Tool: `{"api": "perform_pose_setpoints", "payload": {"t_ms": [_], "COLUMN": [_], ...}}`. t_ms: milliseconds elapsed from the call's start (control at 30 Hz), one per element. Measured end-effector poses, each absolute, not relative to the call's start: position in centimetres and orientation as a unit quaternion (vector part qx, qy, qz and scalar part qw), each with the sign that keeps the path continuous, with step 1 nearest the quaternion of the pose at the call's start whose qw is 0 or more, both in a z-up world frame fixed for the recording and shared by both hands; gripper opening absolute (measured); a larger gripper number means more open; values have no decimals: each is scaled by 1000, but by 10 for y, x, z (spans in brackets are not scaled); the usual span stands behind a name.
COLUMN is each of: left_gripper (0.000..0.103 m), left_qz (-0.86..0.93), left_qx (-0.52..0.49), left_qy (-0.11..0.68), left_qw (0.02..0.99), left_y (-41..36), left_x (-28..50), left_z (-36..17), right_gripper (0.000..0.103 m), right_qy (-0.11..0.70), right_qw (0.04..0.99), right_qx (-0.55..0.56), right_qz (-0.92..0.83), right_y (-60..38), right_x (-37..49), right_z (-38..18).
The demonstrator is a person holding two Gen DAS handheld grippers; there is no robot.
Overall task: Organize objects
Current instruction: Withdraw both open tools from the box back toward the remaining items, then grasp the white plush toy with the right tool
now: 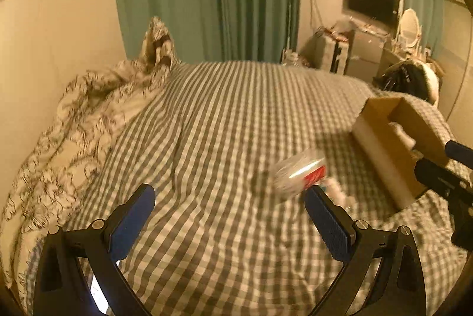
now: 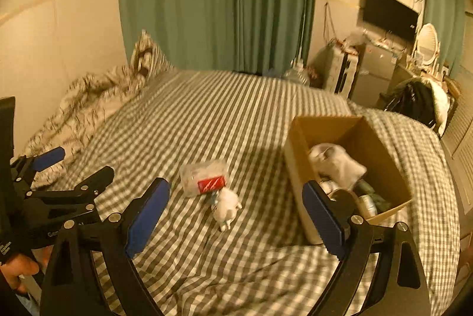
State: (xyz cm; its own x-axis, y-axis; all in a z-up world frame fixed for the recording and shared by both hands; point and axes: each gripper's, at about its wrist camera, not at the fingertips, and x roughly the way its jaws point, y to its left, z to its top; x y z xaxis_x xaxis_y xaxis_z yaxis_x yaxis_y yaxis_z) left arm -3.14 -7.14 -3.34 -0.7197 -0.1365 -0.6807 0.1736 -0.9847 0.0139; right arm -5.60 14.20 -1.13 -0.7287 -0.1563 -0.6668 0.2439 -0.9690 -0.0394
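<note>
A clear plastic packet with a red label point(image 2: 204, 178) lies on the checked bedspread point(image 2: 236, 115); it is blurred in the left wrist view point(image 1: 298, 177). A small white plush toy point(image 2: 226, 206) lies just in front of it. A cardboard box point(image 2: 295, 150) holding a white plush and several containers sits at the right; it also shows in the left wrist view point(image 1: 381, 147). My left gripper point(image 1: 229, 220) is open and empty, left of the packet. My right gripper point(image 2: 235, 215) is open and empty, above the bed near the toy.
A crumpled patterned duvet point(image 2: 82, 109) and pillow lie along the left wall. Green curtains point(image 2: 215, 0) hang behind the bed. A dresser, TV point(image 2: 390, 14), mirror and a dark bag stand at the far right beyond the bed edge.
</note>
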Motion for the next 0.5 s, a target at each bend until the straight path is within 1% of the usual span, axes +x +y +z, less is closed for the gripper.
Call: {"api": "perform_pose_setpoints", "payload": {"t_ms": [233, 367, 500], "left_gripper": [103, 103, 103], "left_qz": [-913, -902, -888], "left_qx": [398, 422, 452], "left_qy": [27, 21, 34], "left_qw": [90, 89, 76], "left_y": [-76, -74, -72], "left_x": [-56, -70, -83], "left_z": [-76, -101, -122], "right_gripper": [92, 92, 91], "right_qy": [63, 53, 53], "right_qw": [99, 102, 110], "right_qx": [391, 427, 474], "right_qz": [-913, -897, -872], "right_y": [138, 135, 128], "right_x": [-103, -125, -144], "right_z": [-52, -89, -130]}}
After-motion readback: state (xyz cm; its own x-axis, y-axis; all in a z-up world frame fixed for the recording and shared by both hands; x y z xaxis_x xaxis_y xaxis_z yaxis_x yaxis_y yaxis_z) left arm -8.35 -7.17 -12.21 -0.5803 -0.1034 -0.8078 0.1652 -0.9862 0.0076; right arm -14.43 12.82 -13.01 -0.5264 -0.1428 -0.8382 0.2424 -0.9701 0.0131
